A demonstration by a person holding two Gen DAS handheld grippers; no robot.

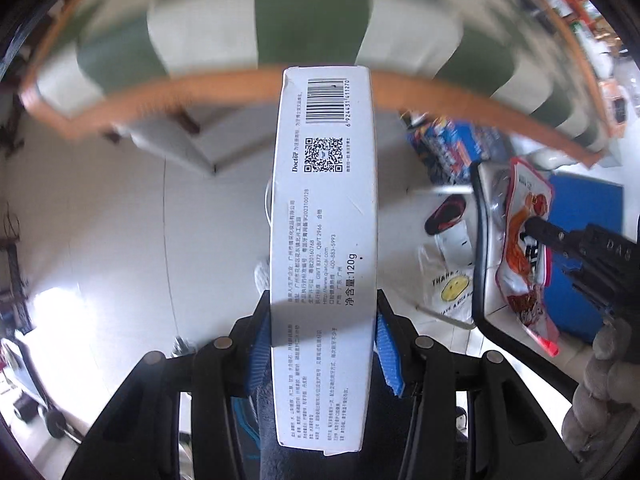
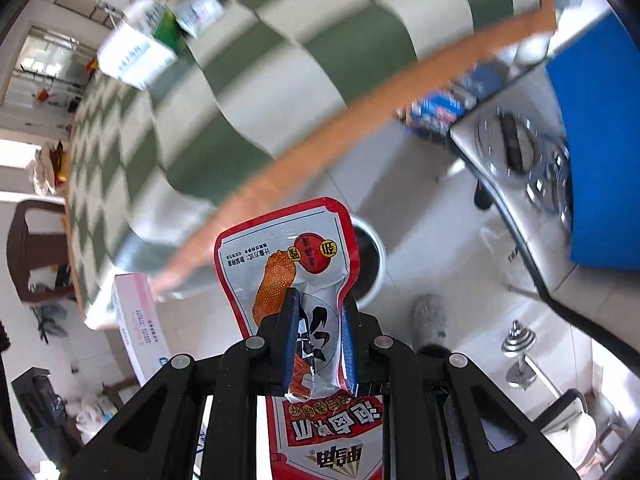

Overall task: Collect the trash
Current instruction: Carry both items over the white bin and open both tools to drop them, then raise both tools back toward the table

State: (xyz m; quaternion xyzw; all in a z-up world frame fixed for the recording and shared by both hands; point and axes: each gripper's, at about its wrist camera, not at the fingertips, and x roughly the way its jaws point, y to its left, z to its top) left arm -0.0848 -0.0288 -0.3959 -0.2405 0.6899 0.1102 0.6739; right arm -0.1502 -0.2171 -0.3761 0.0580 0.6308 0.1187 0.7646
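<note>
In the left wrist view a long white toothpaste box (image 1: 324,220) with a barcode and a QR code stands lengthwise between the blue pads (image 1: 386,340) of my left gripper (image 1: 323,320), which is shut on it. My right gripper (image 2: 318,300) is shut on a red and white snack packet (image 2: 288,256). Just behind that packet sits a round bin (image 2: 370,264) with a white rim and dark inside. From the left wrist view the right gripper (image 1: 536,228) and its packet (image 1: 524,256) show at the right. The box (image 2: 138,320) appears at the left of the right wrist view.
Both grippers point down at a pale tiled floor beside a table with a green and white checked cloth (image 2: 280,60) and an orange edge. A silver appliance (image 2: 520,152), a blue mat (image 2: 600,140), a dumbbell (image 2: 518,344), a plastic bag (image 1: 452,288) and a shoe (image 1: 444,212) lie to the right.
</note>
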